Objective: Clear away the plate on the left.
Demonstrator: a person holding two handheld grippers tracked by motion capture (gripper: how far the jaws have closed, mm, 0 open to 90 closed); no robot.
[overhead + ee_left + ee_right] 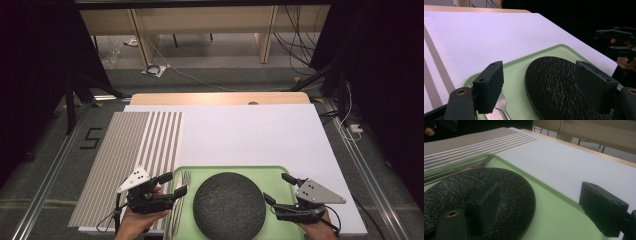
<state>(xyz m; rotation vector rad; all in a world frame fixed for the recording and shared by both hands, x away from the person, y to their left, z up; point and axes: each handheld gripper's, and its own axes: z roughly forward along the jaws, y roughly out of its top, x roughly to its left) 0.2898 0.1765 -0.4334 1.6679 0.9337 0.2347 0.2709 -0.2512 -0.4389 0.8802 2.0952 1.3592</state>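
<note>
On the green tray (272,172), left of the dark round plate (229,205), lies a fork (180,200), its handle cut off by the frame's bottom edge and partly hidden under the left gripper (174,184). Its long axis runs away from the person, tines toward the tray's far rim. Left gripper's jaws stand wide apart with nothing between them. Right of the plate, the right gripper (276,188) is likewise spread, empty.

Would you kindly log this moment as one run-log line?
left hand-held gripper: open, over fork | right hand-held gripper: open | plate on tray
</note>
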